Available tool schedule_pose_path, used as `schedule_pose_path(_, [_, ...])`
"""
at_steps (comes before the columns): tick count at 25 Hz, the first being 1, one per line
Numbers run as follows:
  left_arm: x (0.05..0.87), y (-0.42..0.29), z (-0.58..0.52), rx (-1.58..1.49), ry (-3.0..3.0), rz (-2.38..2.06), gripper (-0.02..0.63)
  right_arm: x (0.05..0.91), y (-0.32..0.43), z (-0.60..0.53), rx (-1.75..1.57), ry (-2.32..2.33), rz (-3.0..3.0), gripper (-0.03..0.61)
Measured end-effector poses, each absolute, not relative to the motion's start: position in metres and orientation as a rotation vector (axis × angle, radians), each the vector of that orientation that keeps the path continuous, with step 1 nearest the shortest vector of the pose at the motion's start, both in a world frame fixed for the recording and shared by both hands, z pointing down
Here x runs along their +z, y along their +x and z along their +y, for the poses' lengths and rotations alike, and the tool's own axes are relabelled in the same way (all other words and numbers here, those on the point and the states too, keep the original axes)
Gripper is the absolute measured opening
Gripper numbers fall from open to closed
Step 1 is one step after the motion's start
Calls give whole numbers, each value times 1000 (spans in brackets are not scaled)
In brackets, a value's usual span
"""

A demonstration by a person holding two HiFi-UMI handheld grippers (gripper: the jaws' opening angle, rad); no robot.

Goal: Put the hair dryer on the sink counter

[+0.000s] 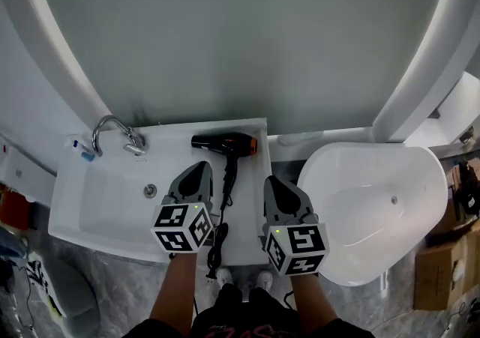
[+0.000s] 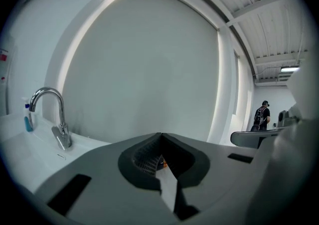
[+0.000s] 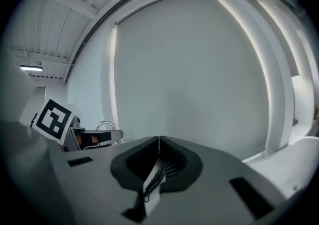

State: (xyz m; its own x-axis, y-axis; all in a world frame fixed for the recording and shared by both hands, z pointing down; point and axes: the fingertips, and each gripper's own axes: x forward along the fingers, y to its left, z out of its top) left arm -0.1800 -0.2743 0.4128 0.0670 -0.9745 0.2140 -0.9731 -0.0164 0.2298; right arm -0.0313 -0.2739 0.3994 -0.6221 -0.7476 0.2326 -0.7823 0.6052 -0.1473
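The black hair dryer (image 1: 225, 145) with an orange back end lies on the flat white sink counter (image 1: 247, 216), to the right of the basin. Its black cord (image 1: 220, 235) trails toward me and hangs over the counter's front edge. My left gripper (image 1: 200, 168) hovers just in front of the dryer's handle, jaws shut and holding nothing. My right gripper (image 1: 274, 181) hovers to the dryer's right, over the counter's right edge, also shut and holding nothing. In the left gripper view (image 2: 160, 134) and the right gripper view (image 3: 158, 138), the jaws meet along a closed line and point at the grey wall.
A chrome faucet (image 1: 114, 134) stands at the back left of the basin (image 1: 112, 198), with a small blue item (image 1: 85, 153) beside it. A white bathtub (image 1: 375, 201) sits to the right and cardboard boxes (image 1: 442, 269) lie on the floor. A person (image 2: 261, 115) stands far off.
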Motion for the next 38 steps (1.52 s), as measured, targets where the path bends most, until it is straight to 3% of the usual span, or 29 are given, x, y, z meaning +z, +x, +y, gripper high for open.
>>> schedule_pose_path(15, [276,-171,-219,-190,2233,-2129,9,288,-31,-256,88,1356,-2845,21])
schedule_pose_path(38, [275,-160,-202,-169,2230,-2129,11,276,-29,-237,32,1317,-2858,21])
